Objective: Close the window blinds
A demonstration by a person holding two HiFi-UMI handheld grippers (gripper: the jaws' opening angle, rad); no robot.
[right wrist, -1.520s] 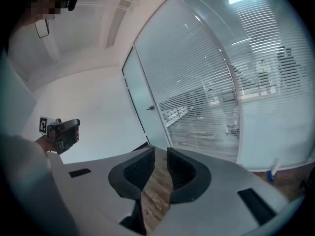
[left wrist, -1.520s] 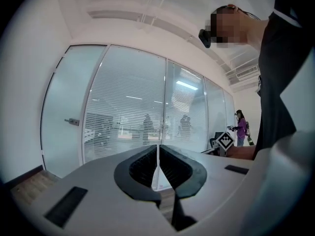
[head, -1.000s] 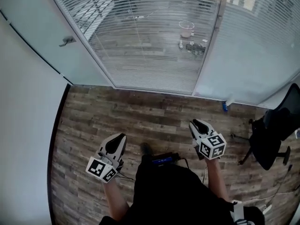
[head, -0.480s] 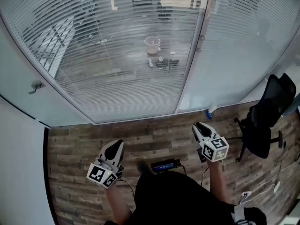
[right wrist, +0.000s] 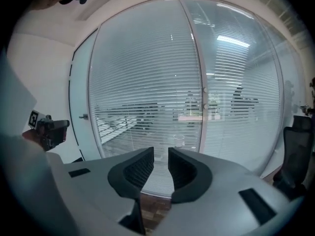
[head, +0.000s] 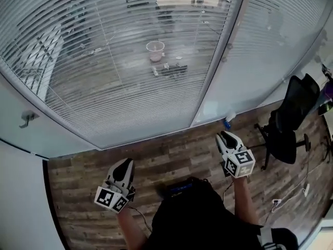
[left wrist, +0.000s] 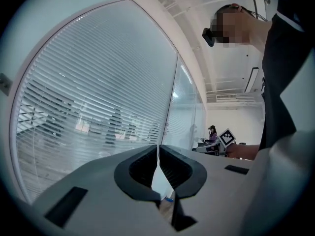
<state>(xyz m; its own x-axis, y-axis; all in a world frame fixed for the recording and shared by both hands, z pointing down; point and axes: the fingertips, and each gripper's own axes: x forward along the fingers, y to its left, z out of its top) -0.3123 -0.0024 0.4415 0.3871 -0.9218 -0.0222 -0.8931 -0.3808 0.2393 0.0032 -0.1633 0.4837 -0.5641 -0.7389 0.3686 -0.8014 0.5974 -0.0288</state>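
The window blinds (head: pixel 104 61) hang behind a glass wall ahead, and their slats stand partly open, so the room beyond shows through. A second blind panel (head: pixel 270 40), right of the white post (head: pixel 218 61), looks denser. My left gripper (head: pixel 124 165) hovers over the wood floor at lower left; in the left gripper view its jaws (left wrist: pixel 158 149) meet at the tips with nothing in them. My right gripper (head: pixel 225 136) is at lower right, short of the glass. Its jaws have just been opening, and in the right gripper view a small empty gap (right wrist: pixel 161 154) shows between them.
A black office chair (head: pixel 291 119) stands at the right, with cables (head: pixel 276 202) on the floor near it. A blue bottle (head: pixel 227 123) sits at the foot of the glass. A door handle (head: pixel 26 119) is at the left. A bucket (head: pixel 154 50) lies beyond the glass.
The view has swung right and up, and the glass wall is nearer. Both grippers have travelled along with me. The chair now sits closer at the right.
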